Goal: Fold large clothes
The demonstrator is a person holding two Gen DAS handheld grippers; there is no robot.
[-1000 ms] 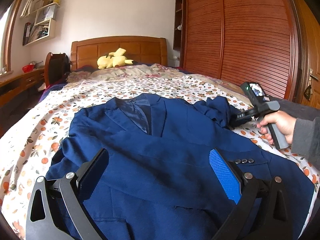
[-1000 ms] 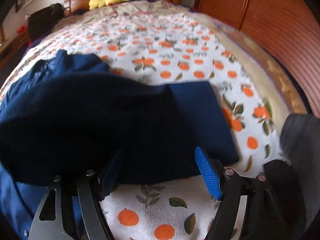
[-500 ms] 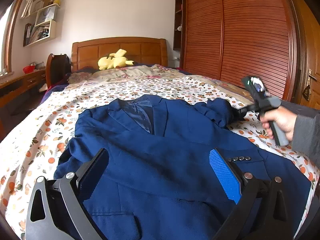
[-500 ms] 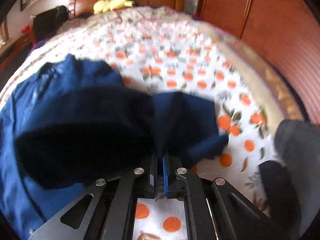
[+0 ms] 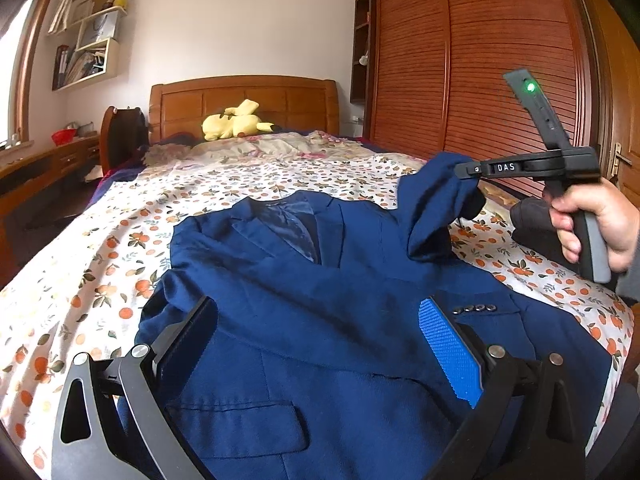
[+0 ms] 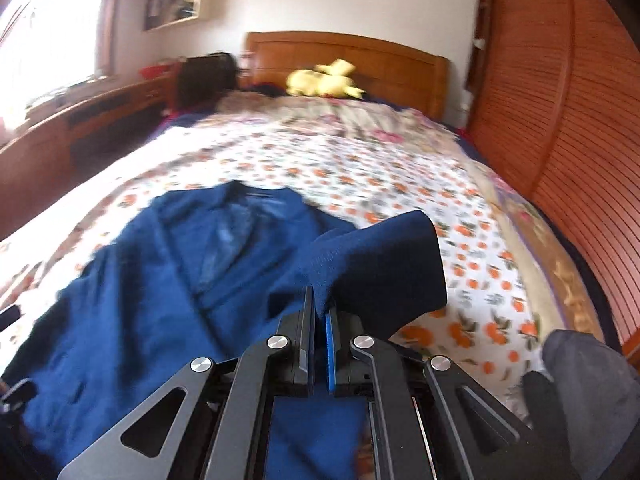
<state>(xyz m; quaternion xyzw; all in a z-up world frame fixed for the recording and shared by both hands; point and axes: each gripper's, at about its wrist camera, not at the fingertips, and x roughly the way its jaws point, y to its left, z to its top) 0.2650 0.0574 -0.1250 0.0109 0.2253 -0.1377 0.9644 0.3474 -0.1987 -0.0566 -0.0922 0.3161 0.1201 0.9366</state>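
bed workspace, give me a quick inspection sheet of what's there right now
surface: bed with orange-fruit print sheet, covered mid-bed by the garment.
job's things: navy blue suit jacket lying face up, collar toward the wooden headboard; its sleeve end is lifted off the bed.
clutter: yellow plush toy by the headboard; dark grey folded cloth at the bed edge.
grippers: right gripper shut on the sleeve end, raised; left gripper open, over the jacket front, holding nothing.
cables: nothing seen.
surroundings: slatted wooden wardrobe doors, wall shelf, desk with red bowl.
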